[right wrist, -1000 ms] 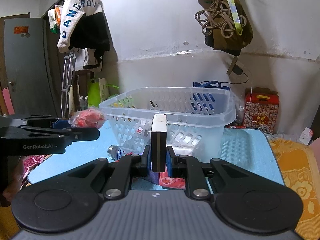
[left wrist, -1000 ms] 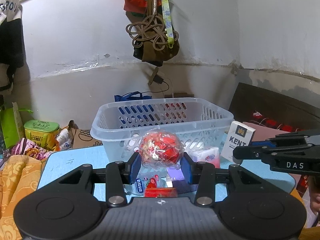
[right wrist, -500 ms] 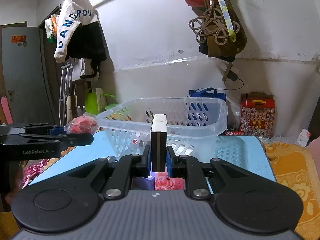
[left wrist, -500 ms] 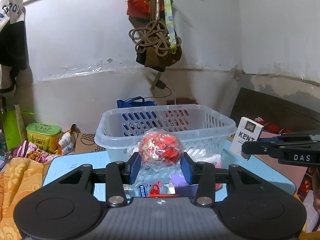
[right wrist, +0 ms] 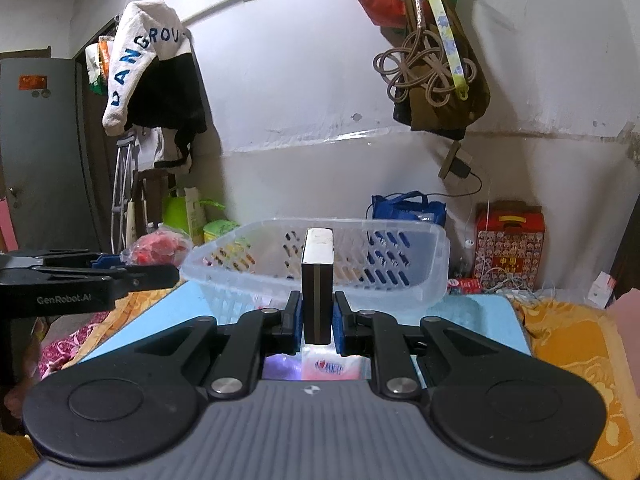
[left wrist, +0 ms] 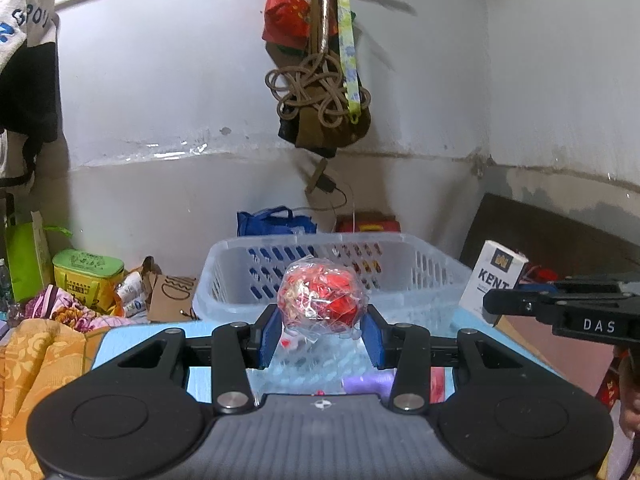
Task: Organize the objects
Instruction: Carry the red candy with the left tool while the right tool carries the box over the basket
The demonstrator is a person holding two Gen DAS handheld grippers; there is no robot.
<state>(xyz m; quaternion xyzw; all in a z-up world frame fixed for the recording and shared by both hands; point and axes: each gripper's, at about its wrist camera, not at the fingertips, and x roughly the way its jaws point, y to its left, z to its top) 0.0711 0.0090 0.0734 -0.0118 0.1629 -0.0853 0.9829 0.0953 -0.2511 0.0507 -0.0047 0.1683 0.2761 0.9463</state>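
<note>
Blue table (left wrist: pixel 140 340) against whitewashed wall (left wrist: pixel 180 92)

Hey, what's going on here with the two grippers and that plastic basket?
A person is tidying small items, one handheld gripper in each hand. The left gripper is shut on a red candy bundle wrapped in clear plastic, and the right gripper is shut on a Kent cigarette pack, held upright. Both are raised in front of the clear plastic basket on the blue table; neither item is in it yet. A few small packets lie on the table below.
</note>
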